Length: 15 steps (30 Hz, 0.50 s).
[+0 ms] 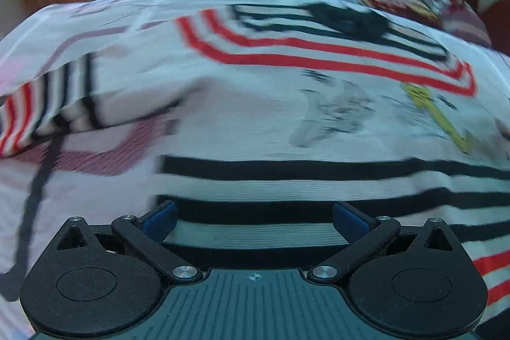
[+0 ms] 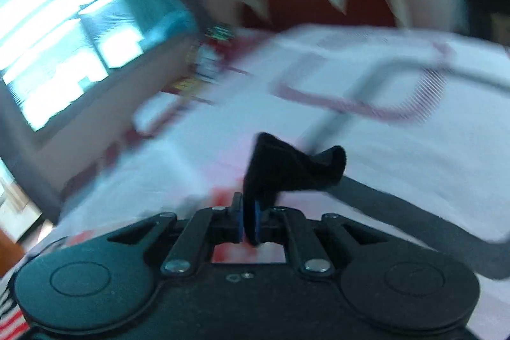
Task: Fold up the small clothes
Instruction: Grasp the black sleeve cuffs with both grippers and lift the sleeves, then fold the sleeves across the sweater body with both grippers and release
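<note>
1. Soft white knit shirt with red and black stripes (image 1: 271, 117) lies on the patterned bedsheet (image 1: 63, 180); limp, best pinched at edges.
2. Right gripper (image 2: 248, 222) clamps its black trim (image 2: 287, 168); left gripper (image 1: 255, 222) gapes over the hem.

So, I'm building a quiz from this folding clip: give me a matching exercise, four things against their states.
Things:
1. left gripper
2. right gripper
3. striped shirt
4. sleeve

States:
A. shut on a black fabric edge
B. lying to the left on the bedsheet
C. open, above the black hem stripes
D. spread out, printed side up

Pairs: 1-C, 2-A, 3-D, 4-B
</note>
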Motion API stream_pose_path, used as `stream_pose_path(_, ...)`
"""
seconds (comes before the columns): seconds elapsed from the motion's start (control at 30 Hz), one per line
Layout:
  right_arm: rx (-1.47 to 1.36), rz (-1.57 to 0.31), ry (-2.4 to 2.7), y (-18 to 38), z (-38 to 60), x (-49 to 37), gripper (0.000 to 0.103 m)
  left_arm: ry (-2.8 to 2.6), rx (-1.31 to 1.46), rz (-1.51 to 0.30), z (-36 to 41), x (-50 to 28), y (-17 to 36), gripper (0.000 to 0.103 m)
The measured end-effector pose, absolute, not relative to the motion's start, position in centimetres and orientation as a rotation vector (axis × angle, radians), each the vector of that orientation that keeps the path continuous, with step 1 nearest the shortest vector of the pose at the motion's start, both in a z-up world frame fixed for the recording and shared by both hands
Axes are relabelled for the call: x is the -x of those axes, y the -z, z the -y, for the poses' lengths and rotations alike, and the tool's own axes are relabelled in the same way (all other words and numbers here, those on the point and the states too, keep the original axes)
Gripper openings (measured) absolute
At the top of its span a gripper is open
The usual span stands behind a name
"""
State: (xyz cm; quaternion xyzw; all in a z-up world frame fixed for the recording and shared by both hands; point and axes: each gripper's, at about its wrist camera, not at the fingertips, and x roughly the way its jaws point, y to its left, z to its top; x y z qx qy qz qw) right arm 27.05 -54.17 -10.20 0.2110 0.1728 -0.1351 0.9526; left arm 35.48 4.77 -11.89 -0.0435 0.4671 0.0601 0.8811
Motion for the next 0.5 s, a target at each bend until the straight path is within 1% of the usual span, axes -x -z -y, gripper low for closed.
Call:
stream_pose_path(0.1, -0.276, -0.321, 0.075, 7.5, 45.4, -28.3, 0.007, -0.14, 0.139, -0.93, -8.2, -34.8, 11.7, 0.103)
stream_pose_path(0.2, -0.157, -0.351, -0.127, 7.1, 35.2, -29.0, 0.007, -0.15, 0.178, -0.901, -11.7, -34.7, 11.6, 0.103)
stream_pose_path(0.37, -0.1, -0.473, -0.354, 10.0, 20.7, -30.4, 0.007, -0.19, 0.186, -0.871, -16.8, -34.4, 11.0, 0.103)
stream_pose_path(0.5, -0.069, -0.603, -0.446, 13.6, 13.2, -31.6, 0.008, -0.158, 0.267, -0.85, -20.5, -34.1, 10.8, 0.103)
